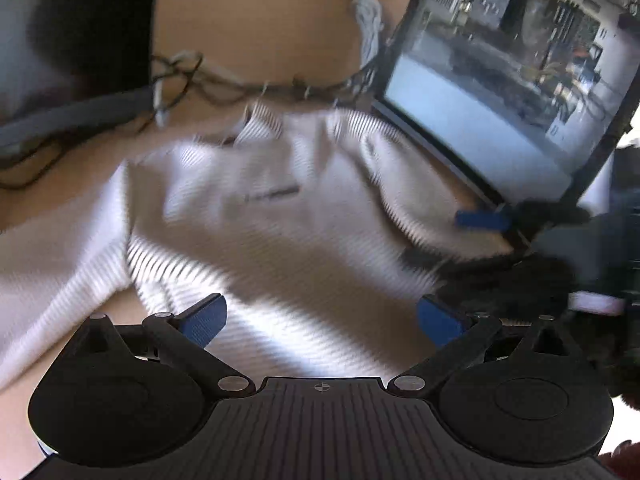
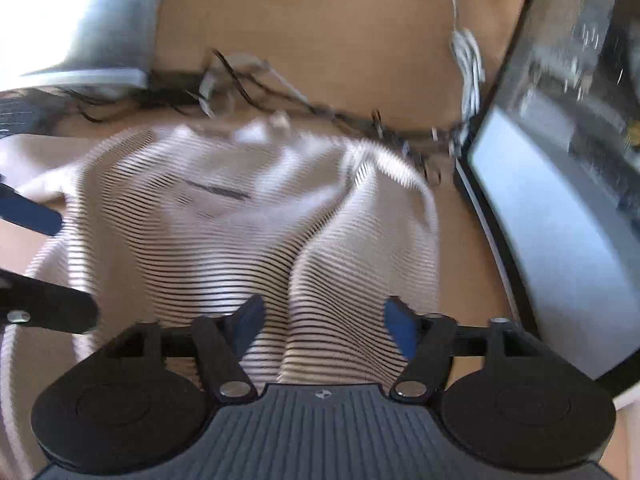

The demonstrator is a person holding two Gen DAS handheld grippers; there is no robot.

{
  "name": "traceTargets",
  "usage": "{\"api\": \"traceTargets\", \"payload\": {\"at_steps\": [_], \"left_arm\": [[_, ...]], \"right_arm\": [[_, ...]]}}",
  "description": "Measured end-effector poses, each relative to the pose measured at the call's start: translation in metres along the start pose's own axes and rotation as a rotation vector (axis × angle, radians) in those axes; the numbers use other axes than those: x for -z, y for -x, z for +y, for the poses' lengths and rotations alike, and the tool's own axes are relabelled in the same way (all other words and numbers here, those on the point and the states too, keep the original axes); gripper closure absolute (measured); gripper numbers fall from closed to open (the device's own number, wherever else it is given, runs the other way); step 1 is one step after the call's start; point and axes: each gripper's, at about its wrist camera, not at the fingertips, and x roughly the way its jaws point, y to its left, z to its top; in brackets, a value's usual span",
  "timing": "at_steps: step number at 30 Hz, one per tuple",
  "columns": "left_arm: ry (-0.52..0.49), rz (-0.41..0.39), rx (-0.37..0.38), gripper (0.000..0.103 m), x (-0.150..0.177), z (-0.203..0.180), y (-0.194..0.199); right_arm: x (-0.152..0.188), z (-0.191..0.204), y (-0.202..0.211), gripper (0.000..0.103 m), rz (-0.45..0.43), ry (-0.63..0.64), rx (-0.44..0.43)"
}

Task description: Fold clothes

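- A white garment with thin dark stripes (image 1: pixel 256 216) lies rumpled on a tan table (image 1: pixel 256 20), spread from the near edge toward the far side, where a tangle of dark and white cables (image 1: pixel 224 84) runs across.
- The left gripper (image 1: pixel 320 320) hangs over the near part of the cloth, its blue-padded fingers (image 1: pixel 206 320) standing wide apart; the fabric lies below the gap and the pads press on nothing.
- The right gripper (image 2: pixel 324 328) sits low over a raised fold of the striped cloth, jaws spread wide. The fold rises between the two blue pads (image 2: pixel 400 330), but they appear to stand clear of it on both sides; motion blur makes that hard to be sure of.
- In the left wrist view, the right gripper shows at the right edge of the garment, one blue finger (image 1: pixel 482 220) reaching over the cloth's far right corner.
- In the right wrist view, the left gripper's dark finger (image 2: pixel 30 212) pokes in from the left, beside the garment's left edge.
- A dark-framed screen (image 2: pixel 560 220) stands just to the right of the garment, tilted, its near corner close to the cloth.
- A pale grey object (image 2: pixel 80 20) sits at the far left; it is too blurred to identify.
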Motion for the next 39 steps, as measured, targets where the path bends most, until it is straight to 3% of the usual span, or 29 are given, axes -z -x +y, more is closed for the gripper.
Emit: {"api": "traceTargets", "payload": {"at_steps": [2, 5, 8, 9, 10, 14, 20, 22, 24, 27, 29, 30, 31, 35, 39], "left_arm": [[0.029, -0.005, 0.021, 0.0, -0.002, 0.002, -0.007], [0.094, 0.05, -0.01, 0.0, -0.001, 0.017, -0.015], [0.129, 0.091, -0.027, 0.0, 0.004, 0.029, -0.014], [0.132, 0.097, -0.035, 0.0, 0.006, 0.032, -0.011], [0.135, 0.103, -0.043, 0.0, 0.008, 0.035, -0.009], [0.173, 0.105, -0.066, 0.0, 0.015, 0.045, 0.0], [0.199, 0.092, -0.075, 0.0, 0.018, 0.045, 0.0], [0.201, 0.088, -0.076, 0.0, 0.019, 0.045, 0.001], [0.21, 0.083, -0.073, 0.0, 0.022, 0.047, 0.005], [0.224, 0.075, -0.074, 0.0, 0.023, 0.048, 0.006], [0.226, 0.075, -0.079, 0.0, 0.022, 0.047, 0.005], [0.228, 0.075, -0.079, 0.0, 0.022, 0.047, 0.005], [0.231, 0.074, -0.078, 0.0, 0.022, 0.048, 0.005], [0.244, 0.067, -0.07, 0.0, 0.022, 0.05, 0.005], [0.244, 0.065, -0.065, 0.0, 0.023, 0.05, 0.005]], "right_arm": [[0.001, -0.01, -0.012, 0.022, 0.028, -0.124, -0.076], [0.002, -0.004, -0.015, 0.02, 0.027, -0.117, -0.115], [0.002, 0.009, -0.013, 0.009, 0.034, -0.082, -0.224], [0.002, 0.013, -0.014, 0.0, 0.034, -0.075, -0.246], [0.002, 0.018, -0.015, 0.0, 0.035, -0.068, -0.268], [0.004, 0.035, -0.011, 0.0, 0.03, -0.06, -0.285], [-0.008, 0.04, -0.017, 0.0, 0.095, -0.046, -0.276], [-0.011, 0.039, -0.008, 0.0, 0.074, -0.052, -0.26], [-0.016, 0.039, 0.014, 0.001, -0.051, -0.009, -0.165], [-0.025, 0.053, 0.029, 0.012, -0.176, 0.153, -0.003], [-0.031, 0.056, 0.016, 0.031, -0.142, 0.175, -0.02], [-0.032, 0.058, 0.008, 0.05, -0.102, 0.175, -0.046], [-0.033, 0.061, -0.002, 0.058, -0.061, 0.18, -0.072], [-0.018, 0.066, -0.017, 0.061, 0.018, 0.304, -0.031], [0.0, 0.053, -0.015, 0.063, -0.033, 0.535, 0.185]]}}
